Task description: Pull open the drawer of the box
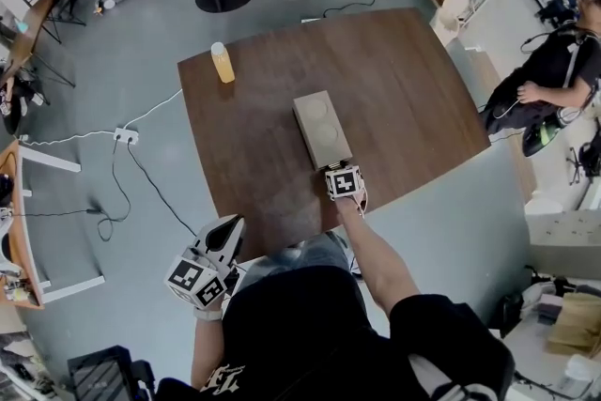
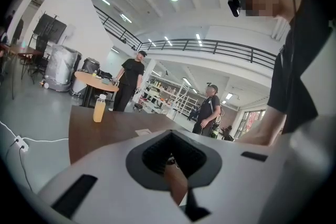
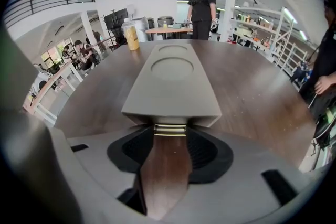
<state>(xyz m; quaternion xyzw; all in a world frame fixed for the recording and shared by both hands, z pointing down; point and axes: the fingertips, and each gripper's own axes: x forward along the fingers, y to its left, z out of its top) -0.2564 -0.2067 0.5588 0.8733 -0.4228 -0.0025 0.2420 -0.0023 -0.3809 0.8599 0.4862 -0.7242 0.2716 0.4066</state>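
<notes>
My right tongs (image 1: 345,184) sit just below the middle of the head view, at the near end of the box (image 1: 322,129), which lies lengthwise on the table (image 1: 254,164) about centre frame. In the right gripper view the jaws stand wide apart, with the small metal drawer handle (image 3: 169,130) at their tips, not pinched. My worry is that the handle looks thin and shallow. If I close too far back or tilted, the pads may catch only its edge and slip off when I pull. The box also looks light, and nothing steadies it. My left tongs (image 1: 211,263) hang at the lower left, off the table, jaws a little parted on nothing. A pull could then drag the whole box toward the near table edge instead of opening it. The bottle (image 1: 223,62) at upper left is well apart from all this.
</notes>
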